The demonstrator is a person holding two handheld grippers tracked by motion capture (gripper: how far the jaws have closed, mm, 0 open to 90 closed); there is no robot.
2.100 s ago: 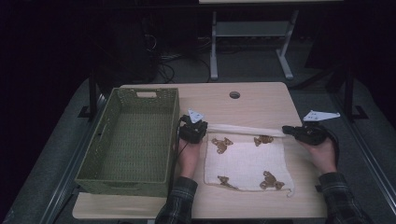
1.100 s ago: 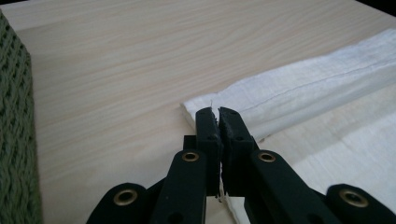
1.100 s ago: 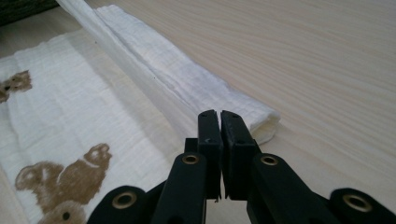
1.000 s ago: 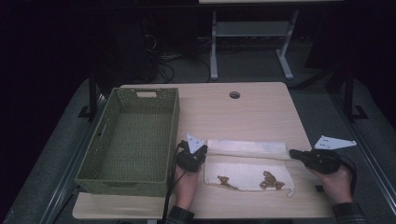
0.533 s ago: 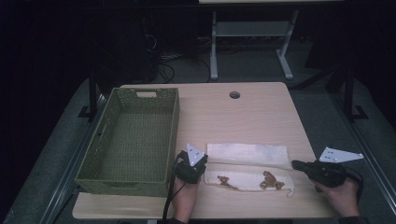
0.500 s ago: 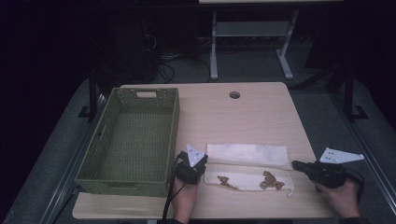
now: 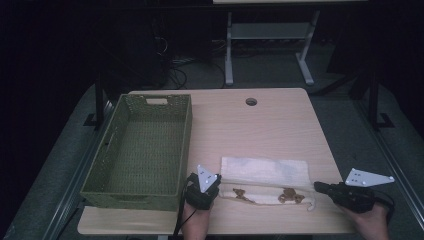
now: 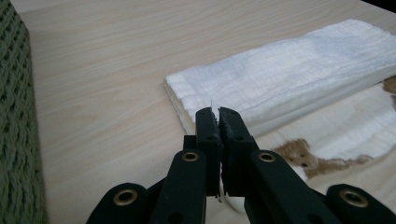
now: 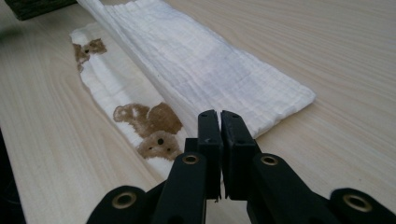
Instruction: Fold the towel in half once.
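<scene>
A white cloth [image 7: 264, 172] printed with brown bears lies near the front edge of the wooden table [image 7: 250, 130]. Its far half is folded over toward me, so the plain back faces up and a strip of bears shows along the near side. My left gripper [image 7: 219, 182] is at the cloth's left end. In the left gripper view, this gripper [image 8: 218, 112] is shut on the near corner of the folded layer [image 8: 289, 79]. My right gripper [image 7: 316, 186] is at the right end. In the right gripper view, the right gripper [image 9: 219, 114] is pinched shut on the same layer's [image 9: 196, 60] edge.
A green woven basket [image 7: 185, 145] stands empty on the left half of the table, close to my left gripper. A round cable hole [image 7: 251, 101] sits near the table's far edge. Beyond the table the room is dark, with a white frame on the floor.
Both hands have drawn the cloth's far edge toward me, laying it over the near half. The visible strip of bears has grown narrower.
</scene>
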